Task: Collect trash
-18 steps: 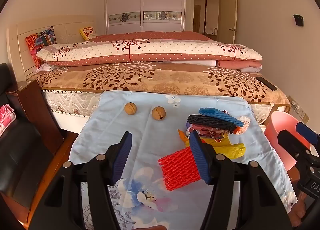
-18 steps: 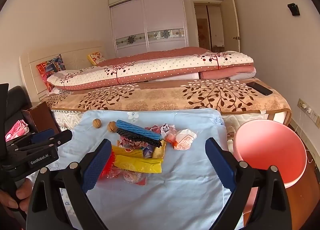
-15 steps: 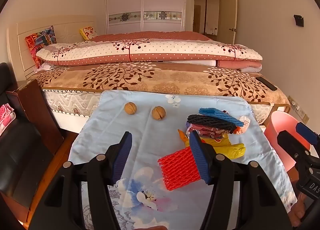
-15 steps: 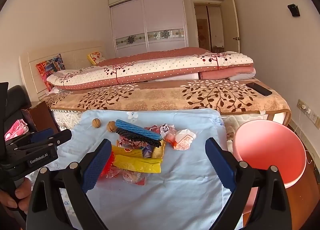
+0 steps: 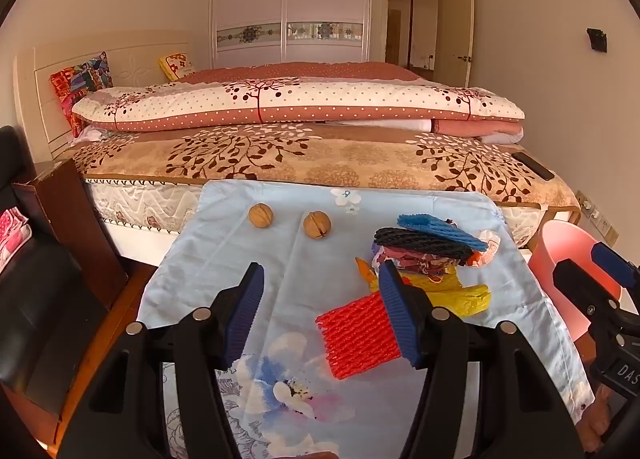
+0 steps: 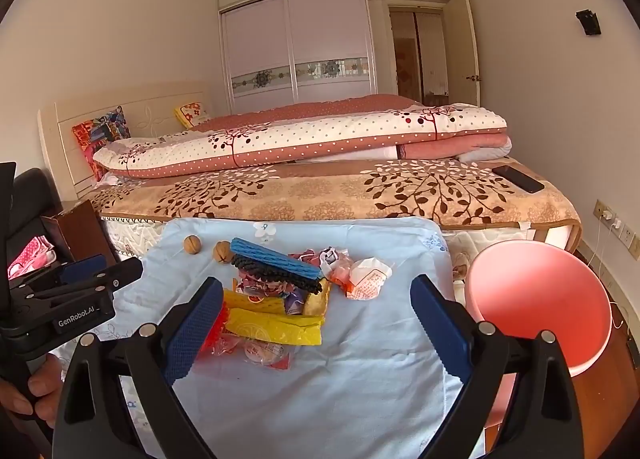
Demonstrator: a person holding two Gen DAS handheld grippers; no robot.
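Both the left gripper [image 5: 320, 315] and the right gripper [image 6: 316, 327] are hovering wide apart and empty over the pale blue floral cloth [image 6: 360, 371]. The ribbed red foam-net sleeve [image 5: 358, 333] is lying just beside the heap of crinkly wrappers [image 6: 280, 299]; it is looking light, soft and squashy, so pinching across its middle seems best.

Both wrist views are bright and evenly lit by warm daylight that falls from behind the grippers; the walls take a soft orange cast. Shadows are faint and short. Focus is sharp from the near fingers to the far wardrobe [image 5: 290, 7], with no motion blur. Fisheye distortion bows the wardrobe's lines and the bed [image 6: 320, 195] edge, more strongly toward the frame borders. Black vignette fills all four corners. Ahead and to the right, the pink bin [image 6: 540, 299] shows mild glare.
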